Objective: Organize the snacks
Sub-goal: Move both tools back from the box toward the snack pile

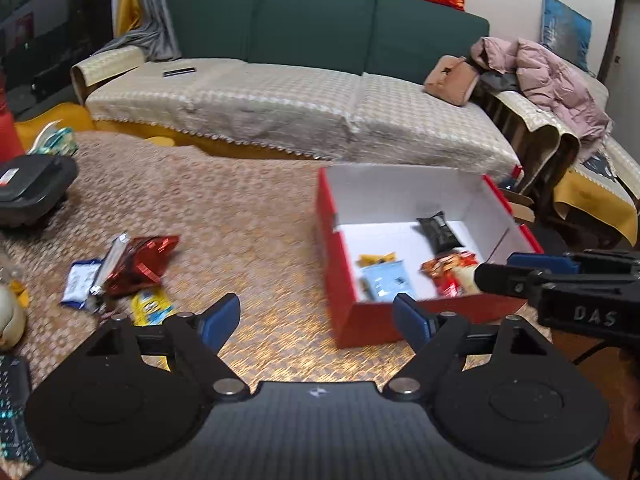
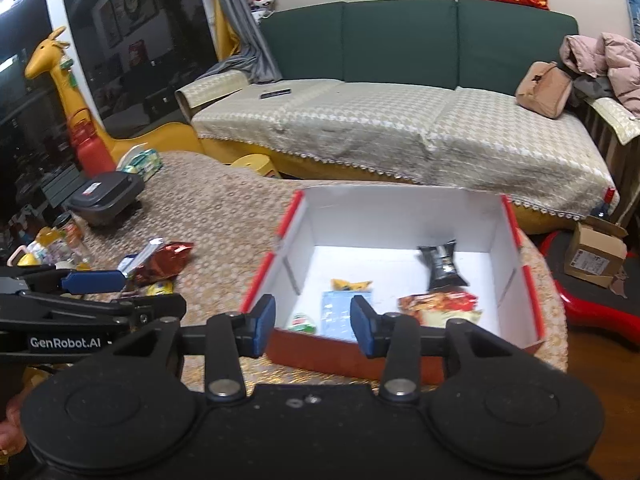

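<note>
A red box with white inner walls [image 1: 340,264] [image 2: 400,216] stands open on the patterned table. Inside lie a black packet [image 1: 438,232] [image 2: 440,266], a light-blue packet [image 1: 384,280] [image 2: 340,312], a red-orange packet [image 1: 448,270] [image 2: 440,304] and a yellow one [image 1: 376,258]. Left of the box, loose on the cloth, are a red foil bag [image 1: 140,260] [image 2: 168,260], a blue-white packet [image 1: 80,282] and a yellow packet [image 1: 152,308]. My left gripper [image 1: 316,308] hovers wide open between pile and box, holding nothing. My right gripper [image 2: 313,312] is over the box's near wall, jaws apart and empty.
A black case [image 1: 32,192] sits at the table's far left, with bottles [image 2: 60,240] near the left edge. Behind the table runs a green sofa [image 1: 312,24] carrying a brown bag [image 1: 452,80] and a pink jacket [image 1: 552,76]. A cardboard box [image 2: 596,256] rests on the floor at right.
</note>
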The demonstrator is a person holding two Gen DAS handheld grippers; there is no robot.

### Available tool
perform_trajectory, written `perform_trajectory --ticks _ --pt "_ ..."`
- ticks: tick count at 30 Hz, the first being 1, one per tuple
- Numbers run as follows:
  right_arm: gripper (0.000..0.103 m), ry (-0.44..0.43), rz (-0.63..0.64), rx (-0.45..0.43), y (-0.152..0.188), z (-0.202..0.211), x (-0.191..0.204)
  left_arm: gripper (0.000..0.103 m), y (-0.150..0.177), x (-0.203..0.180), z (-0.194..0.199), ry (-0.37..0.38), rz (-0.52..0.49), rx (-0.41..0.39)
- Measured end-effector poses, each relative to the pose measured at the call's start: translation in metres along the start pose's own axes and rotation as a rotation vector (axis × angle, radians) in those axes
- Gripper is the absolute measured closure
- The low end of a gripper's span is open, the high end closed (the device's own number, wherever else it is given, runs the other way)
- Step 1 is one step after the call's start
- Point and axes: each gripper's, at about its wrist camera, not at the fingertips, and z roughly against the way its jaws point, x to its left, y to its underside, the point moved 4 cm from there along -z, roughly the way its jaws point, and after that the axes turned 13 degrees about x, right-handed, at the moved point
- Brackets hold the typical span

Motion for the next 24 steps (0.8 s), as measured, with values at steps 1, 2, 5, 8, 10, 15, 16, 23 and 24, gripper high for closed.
perform_trajectory --ticks 1,2,5,8,10,15,16,23,24 --pt "0.059 -0.003 0.007 0.0 0.001 0.0 0.006 0.019 0.004 0.007 0.001 -0.007 0.007 -0.001" --pt "0.053 -0.006 0.016 0.001 0.002 0.0 0.012 0.019 0.009 0.014 0.002 -0.014 0.015 -0.002" --pt "0.045 -0.018 0.045 0.004 0.006 -0.004 0.03 0.018 0.025 0.037 0.002 -0.038 0.051 0.0" --pt "0.01 -0.031 0.059 -0.001 0.009 -0.01 0.045 0.017 0.037 0.061 0.001 -0.067 0.09 0.003" --pt "0.007 -0.042 0.075 -0.009 0.012 -0.013 0.055 0.017 0.045 0.079 -0.001 -0.093 0.123 0.0" --pt "0.0 -0.087 0.116 0.017 0.012 -0.03 0.08 0.017 0.059 0.121 -0.012 -0.142 0.227 0.007" --pt "0.0 -0.094 0.124 0.027 0.012 -0.035 0.085 0.017 0.061 0.13 -0.016 -0.149 0.25 0.01" --pt "0.0 -0.103 0.168 0.095 0.002 -0.078 0.113 0.017 0.072 0.171 -0.044 -0.181 0.338 0.025" --pt "0.0 -0.103 0.178 0.103 0.0 -0.085 0.117 0.017 0.074 0.176 -0.048 -0.187 0.341 0.027"
